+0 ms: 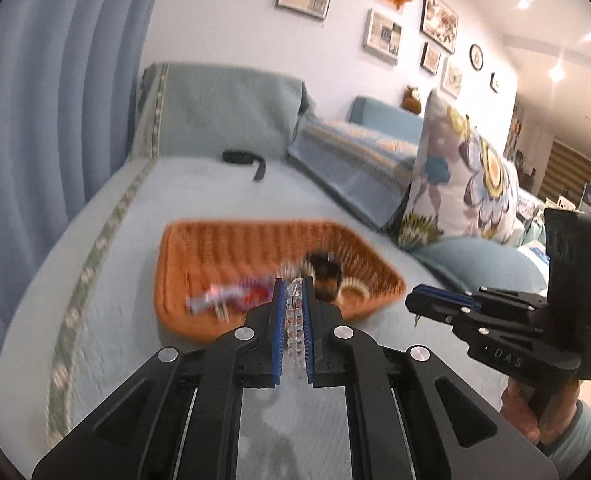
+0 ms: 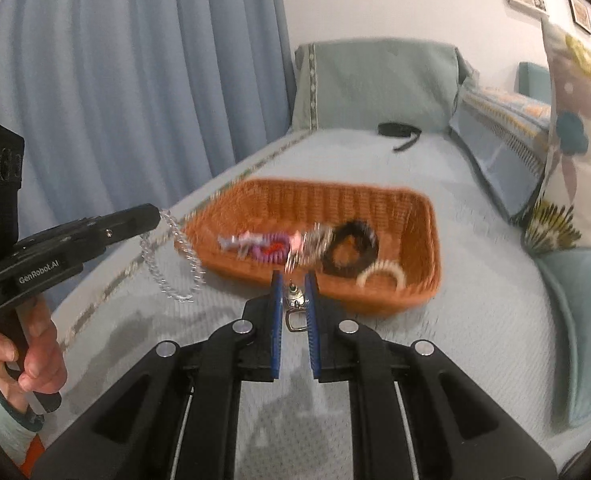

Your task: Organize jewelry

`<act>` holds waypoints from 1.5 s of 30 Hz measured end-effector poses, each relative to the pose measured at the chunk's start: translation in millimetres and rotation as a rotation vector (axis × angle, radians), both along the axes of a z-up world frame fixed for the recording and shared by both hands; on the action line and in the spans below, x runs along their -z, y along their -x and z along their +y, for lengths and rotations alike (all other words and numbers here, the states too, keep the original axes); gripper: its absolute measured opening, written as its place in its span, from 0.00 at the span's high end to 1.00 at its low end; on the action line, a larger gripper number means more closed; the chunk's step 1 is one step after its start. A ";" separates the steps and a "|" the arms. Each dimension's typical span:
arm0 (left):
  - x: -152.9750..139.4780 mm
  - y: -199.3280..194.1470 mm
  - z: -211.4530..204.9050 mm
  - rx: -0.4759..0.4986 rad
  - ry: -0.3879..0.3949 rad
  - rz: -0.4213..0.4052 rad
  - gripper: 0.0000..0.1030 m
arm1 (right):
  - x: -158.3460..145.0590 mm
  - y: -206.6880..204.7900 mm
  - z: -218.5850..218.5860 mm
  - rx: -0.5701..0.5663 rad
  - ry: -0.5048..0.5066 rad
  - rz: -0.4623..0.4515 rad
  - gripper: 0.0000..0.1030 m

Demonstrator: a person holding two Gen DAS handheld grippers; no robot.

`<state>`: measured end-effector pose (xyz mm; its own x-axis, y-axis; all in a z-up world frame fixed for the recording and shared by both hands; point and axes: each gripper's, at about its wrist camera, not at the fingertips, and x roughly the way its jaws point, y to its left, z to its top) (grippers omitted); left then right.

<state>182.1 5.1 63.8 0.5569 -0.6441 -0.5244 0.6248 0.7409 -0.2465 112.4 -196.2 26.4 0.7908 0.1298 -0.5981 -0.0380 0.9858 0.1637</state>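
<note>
My left gripper point(image 1: 293, 285) is shut on a clear beaded bracelet point(image 1: 294, 320) that runs between its blue pads. In the right wrist view that gripper point(image 2: 155, 215) is at the left, and the bracelet point(image 2: 171, 258) dangles from its tip as a loop. My right gripper point(image 2: 294, 279) is shut on a small silver charm with a metal clasp point(image 2: 295, 306). In the left wrist view it point(image 1: 412, 301) is at the right, with a small point hanging below its tip. Both hang above the sofa cover in front of an orange woven basket point(image 1: 183, 256) point(image 2: 423, 216).
The basket holds a black scrunchie point(image 2: 349, 250), a white bracelet point(image 2: 381, 272), a purple coil tie point(image 2: 273, 250) and other blurred pieces. A black strap point(image 2: 399, 132) lies further back. A floral pillow point(image 1: 467, 176), sofa cushions and a blue curtain point(image 2: 115, 80) surround the seat.
</note>
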 end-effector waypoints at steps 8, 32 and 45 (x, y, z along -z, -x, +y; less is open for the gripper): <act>-37.0 -39.8 -25.6 -0.001 0.029 -0.080 0.94 | -24.6 -71.7 -12.8 0.027 0.000 0.028 0.91; 39.8 -96.2 -40.5 -0.090 -0.071 0.046 0.66 | 31.3 -156.9 -35.7 0.103 -0.061 0.207 0.76; -50.3 31.3 19.5 -0.150 0.034 -0.151 0.12 | -45.7 -16.1 -6.3 0.085 0.008 0.005 0.71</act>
